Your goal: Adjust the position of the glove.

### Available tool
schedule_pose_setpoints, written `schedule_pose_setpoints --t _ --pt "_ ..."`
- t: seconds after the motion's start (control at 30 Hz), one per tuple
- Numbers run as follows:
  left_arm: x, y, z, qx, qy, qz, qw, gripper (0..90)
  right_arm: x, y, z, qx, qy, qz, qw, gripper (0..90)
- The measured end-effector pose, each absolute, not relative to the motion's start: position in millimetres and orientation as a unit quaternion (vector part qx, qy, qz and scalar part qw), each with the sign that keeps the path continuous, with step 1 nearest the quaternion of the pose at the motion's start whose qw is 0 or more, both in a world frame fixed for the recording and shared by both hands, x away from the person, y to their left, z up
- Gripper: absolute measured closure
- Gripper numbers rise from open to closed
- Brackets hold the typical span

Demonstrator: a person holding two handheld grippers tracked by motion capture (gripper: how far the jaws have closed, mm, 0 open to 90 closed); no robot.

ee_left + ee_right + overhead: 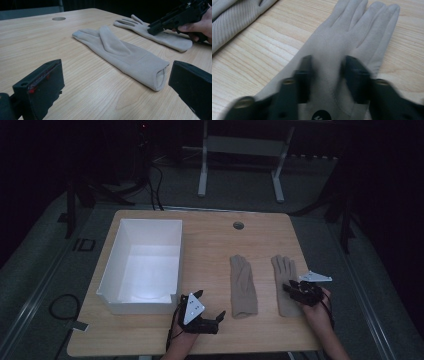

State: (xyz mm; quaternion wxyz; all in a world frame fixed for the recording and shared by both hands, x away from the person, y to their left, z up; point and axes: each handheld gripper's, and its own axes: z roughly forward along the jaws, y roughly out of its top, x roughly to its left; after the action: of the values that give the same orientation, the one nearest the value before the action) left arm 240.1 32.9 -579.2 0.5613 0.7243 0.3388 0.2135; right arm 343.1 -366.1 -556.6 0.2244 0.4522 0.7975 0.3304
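Lying flat on the wooden table (210, 235), the right-hand glove (286, 287) is the thing in hand: a beige fabric glove with its fingers toward twelve o'clock and its cuff toward six. The right gripper (294, 288) sits on its palm, coming in from about four o'clock with the person's right hand (317, 312) behind it. In the right gripper view (327, 75) the two black jaws stand on either side of a band of the palm fabric, part-way closed with a gap between them; whether the pads already pinch the cloth cannot be told through the blur. In the left gripper view (156, 28) the same jaw tips rest down on that glove.

At nine o'clock from it, just beside and apart, lies the second glove (243, 287), the same colour, fingers also to twelve, with its open cuff facing the left gripper's camera (160, 78).

At about seven o'clock from that second glove the left gripper (210, 307) rests near the table's front edge, its jaws spread wide with nothing between them.

Farther to nine o'clock stands a white open box (107, 285), its front wall just beside the left gripper. A round grommet hole (238, 225) sits near the table's far edge, at twelve o'clock from the second glove.
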Motion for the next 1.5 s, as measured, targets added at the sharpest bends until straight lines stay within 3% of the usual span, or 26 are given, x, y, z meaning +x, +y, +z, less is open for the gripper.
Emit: schedule_pose_setpoints --t 0.07,0.17,0.37,0.5,0.87,1.13,1.5 --pt "240 33 -579 0.725 0.338 0.214 0.561 0.3 343 -364 -555 0.462 0.796 0.320 0.227 78.3" --pt "240 33 -579 0.724 0.339 0.213 0.562 0.3 344 -362 -553 0.482 0.785 0.319 0.221 81.2" --pt "240 32 -579 0.724 0.338 0.215 0.561 0.3 341 -357 -527 0.496 0.765 0.338 0.235 81.9" --pt "240 32 -579 0.724 0.339 0.215 0.561 0.3 341 -347 -503 0.488 0.750 0.351 0.276 82.3" --pt "240 32 -579 0.724 0.337 0.216 0.562 0.3 332 -295 -436 0.452 0.716 0.411 0.338 82.3" --pt "240 32 -579 0.725 0.335 0.217 0.561 0.3 332 -259 -425 0.456 0.714 0.438 0.300 82.3" --pt "239 32 -579 0.726 0.333 0.217 0.562 0.3 329 -214 -463 0.472 0.732 0.421 0.254 82.3"
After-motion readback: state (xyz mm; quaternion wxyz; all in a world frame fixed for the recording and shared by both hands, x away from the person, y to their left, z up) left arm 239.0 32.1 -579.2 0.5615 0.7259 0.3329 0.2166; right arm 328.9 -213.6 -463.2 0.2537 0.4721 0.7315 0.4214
